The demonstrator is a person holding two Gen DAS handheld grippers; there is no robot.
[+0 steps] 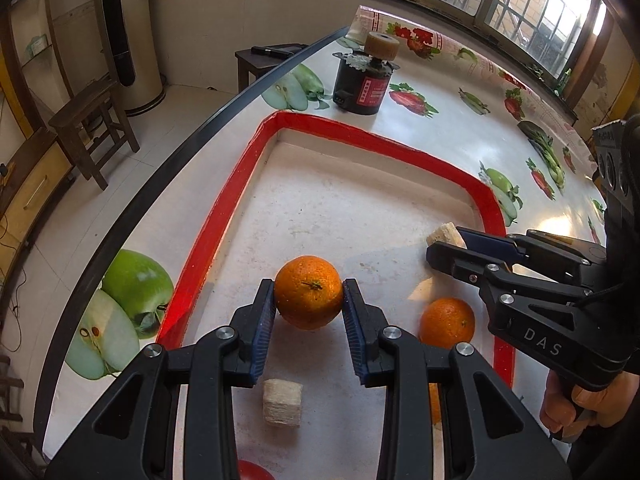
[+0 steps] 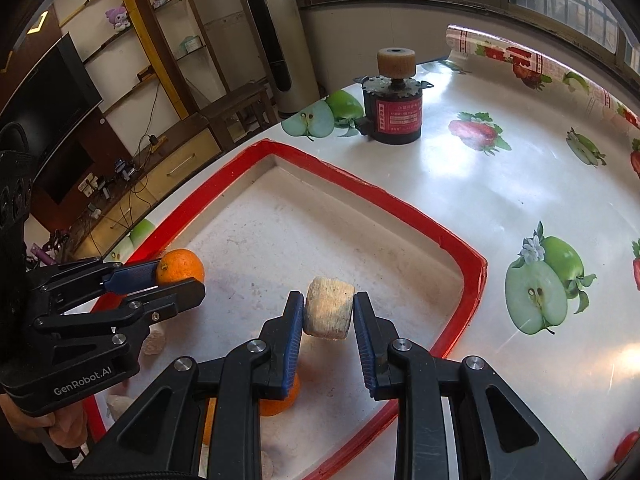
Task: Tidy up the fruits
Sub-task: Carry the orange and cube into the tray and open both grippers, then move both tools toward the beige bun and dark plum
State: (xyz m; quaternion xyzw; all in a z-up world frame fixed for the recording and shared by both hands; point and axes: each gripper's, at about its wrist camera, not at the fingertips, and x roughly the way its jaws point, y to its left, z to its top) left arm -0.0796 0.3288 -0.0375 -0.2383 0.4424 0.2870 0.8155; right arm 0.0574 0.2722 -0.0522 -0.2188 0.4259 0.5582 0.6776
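My left gripper [image 1: 309, 300] is shut on an orange [image 1: 308, 291] and holds it above the white tray with a red rim [image 1: 224, 216]. It also shows in the right wrist view [image 2: 180, 276] with the orange [image 2: 180, 267]. My right gripper [image 2: 329, 312] is shut on a pale sugarcane chunk [image 2: 329, 307] above the tray [image 2: 400, 208]; in the left wrist view the gripper [image 1: 444, 246] holds the chunk [image 1: 445, 234] at the right. A second orange [image 1: 447, 322] and another pale chunk [image 1: 281, 402] lie in the tray.
A black motor with a red label and a tan wheel on top [image 1: 364, 80] stands on the fruit-print tablecloth beyond the tray, also in the right wrist view [image 2: 394, 108]. A red fruit [image 1: 252, 472] shows at the bottom edge. The table's dark edge [image 1: 160, 168] runs at the left.
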